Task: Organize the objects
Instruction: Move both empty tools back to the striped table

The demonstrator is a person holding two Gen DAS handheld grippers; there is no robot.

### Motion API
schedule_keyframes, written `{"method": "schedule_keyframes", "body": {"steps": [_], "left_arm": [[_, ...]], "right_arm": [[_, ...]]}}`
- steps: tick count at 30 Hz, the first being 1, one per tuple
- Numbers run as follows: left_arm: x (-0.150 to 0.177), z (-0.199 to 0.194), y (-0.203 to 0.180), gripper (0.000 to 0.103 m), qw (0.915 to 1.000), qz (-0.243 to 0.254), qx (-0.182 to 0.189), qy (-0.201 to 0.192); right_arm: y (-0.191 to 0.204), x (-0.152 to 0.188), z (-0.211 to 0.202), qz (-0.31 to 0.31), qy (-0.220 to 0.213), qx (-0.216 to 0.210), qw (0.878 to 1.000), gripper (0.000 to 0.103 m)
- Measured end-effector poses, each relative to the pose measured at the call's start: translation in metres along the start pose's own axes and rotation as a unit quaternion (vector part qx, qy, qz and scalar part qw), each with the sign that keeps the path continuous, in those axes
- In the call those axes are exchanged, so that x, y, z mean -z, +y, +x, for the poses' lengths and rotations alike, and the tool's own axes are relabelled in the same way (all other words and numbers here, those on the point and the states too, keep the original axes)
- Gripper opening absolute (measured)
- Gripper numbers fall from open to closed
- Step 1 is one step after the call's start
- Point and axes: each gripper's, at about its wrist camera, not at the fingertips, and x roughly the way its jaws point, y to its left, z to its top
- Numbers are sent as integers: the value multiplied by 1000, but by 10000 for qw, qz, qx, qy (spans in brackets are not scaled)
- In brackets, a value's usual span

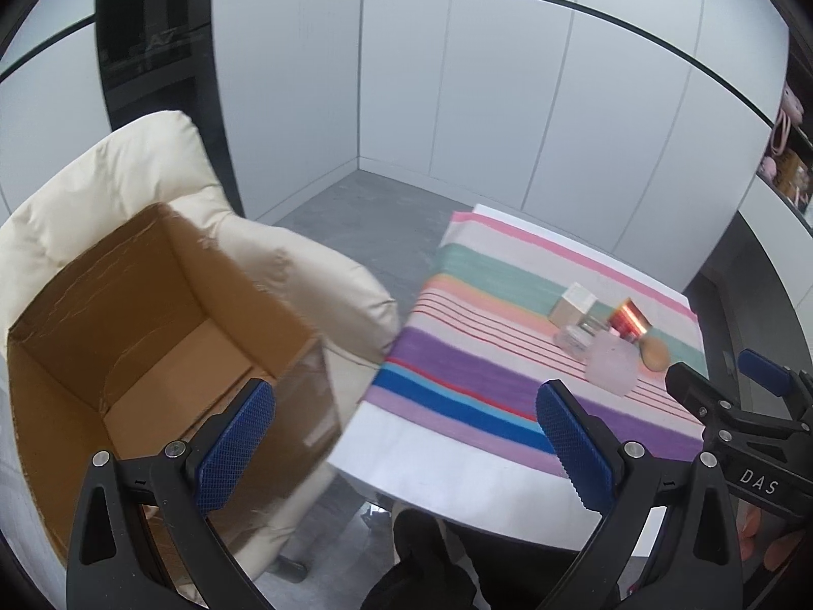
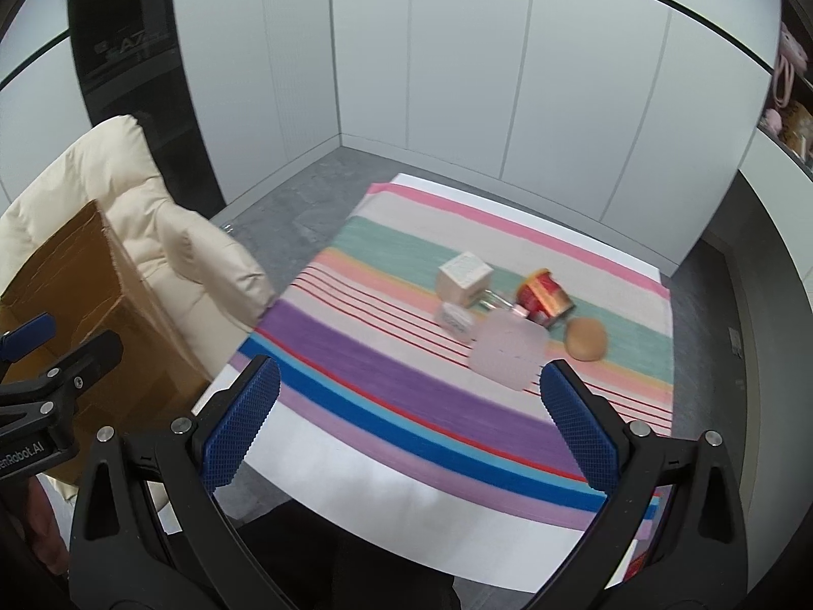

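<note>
An open cardboard box (image 1: 152, 335) sits on a cream chair (image 1: 127, 173) left of the table; it also shows in the right wrist view (image 2: 86, 295). On the striped cloth (image 2: 406, 371) lies a cluster: a beige cube box (image 2: 463, 277), a red can (image 2: 543, 297) on its side, a small clear bottle (image 2: 457, 319), a frosted pink block (image 2: 508, 348) and a brown round object (image 2: 587, 338). My left gripper (image 1: 406, 437) is open and empty between box and table. My right gripper (image 2: 409, 422) is open and empty above the table's near part.
White wall panels surround the grey floor (image 2: 305, 193). A dark column (image 2: 127, 51) stands behind the chair. Shelves with pink items (image 1: 787, 152) are at the far right. The table's white front edge (image 2: 406, 498) is close to me.
</note>
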Motion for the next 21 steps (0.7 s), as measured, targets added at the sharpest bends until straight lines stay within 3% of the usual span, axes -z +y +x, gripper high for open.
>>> {"method": "schedule_keyframes", "body": {"steps": [21], "left_arm": [[3, 24, -106, 103, 9951, 744, 621, 207]], "right_arm": [[-118, 31, -16, 754, 126, 545, 9956, 103]]}}
